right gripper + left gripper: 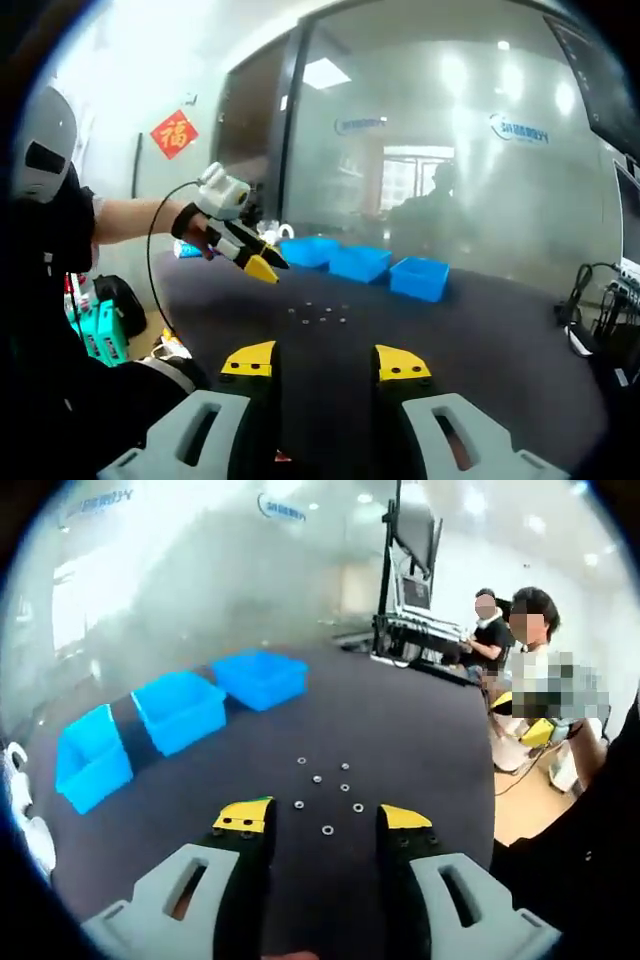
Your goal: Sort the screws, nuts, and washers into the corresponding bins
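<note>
Lying loose on a dark, matte tabletop (pixel 420 730) is a small scatter of silvery metal nuts and washers (pixel 328 792), each too tiny to tell apart by type. In the left gripper view they sit just beyond the left gripper (pixel 322 820), whose yellow-tipped grey jaws stand apart with nothing between them, hovering above the table. Further off, toward the table's far left edge, three bright blue open plastic bins (pixel 180 710) stand in a row, close beside one another.

In the right gripper view, the right gripper (pixel 324 363) has its jaws spread and empty too, well back from the same scatter of hardware. The left gripper comes in from the left there, held in a person's hand (pixel 190 228), its tips angled down above the table near the hardware.

Two seated people (pixel 520 640) and a monitor stand (pixel 400 570) sit beyond the table's far edge.
</note>
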{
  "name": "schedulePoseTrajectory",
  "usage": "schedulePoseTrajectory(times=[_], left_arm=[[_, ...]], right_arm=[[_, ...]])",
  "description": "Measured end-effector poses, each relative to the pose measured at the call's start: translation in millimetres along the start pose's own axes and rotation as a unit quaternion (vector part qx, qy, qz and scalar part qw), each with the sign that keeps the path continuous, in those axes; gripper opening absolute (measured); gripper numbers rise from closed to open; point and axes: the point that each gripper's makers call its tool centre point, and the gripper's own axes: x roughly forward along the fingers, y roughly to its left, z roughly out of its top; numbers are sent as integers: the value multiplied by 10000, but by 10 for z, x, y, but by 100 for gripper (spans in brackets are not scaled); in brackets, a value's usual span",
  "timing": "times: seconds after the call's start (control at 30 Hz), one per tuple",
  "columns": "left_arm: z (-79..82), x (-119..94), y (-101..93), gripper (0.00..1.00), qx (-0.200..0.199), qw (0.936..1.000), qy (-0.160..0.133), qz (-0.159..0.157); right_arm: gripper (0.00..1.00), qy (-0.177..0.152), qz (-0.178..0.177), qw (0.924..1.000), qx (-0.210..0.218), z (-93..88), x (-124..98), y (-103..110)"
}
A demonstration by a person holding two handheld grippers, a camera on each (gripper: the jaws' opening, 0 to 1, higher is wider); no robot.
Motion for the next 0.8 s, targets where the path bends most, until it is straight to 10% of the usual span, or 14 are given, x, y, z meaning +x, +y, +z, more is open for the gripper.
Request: schedulePoseTrajectory(times=[0.5,0.8], left_arm=[[-207,408,246,30,-207,9951,965,112],[-247,492,299,23,-233,9938,1066,190]], right_arm=[[32,25,-75,9999,71,-51,-40,-79],[32,34,-69,9999,90,-62,-33,-83]])
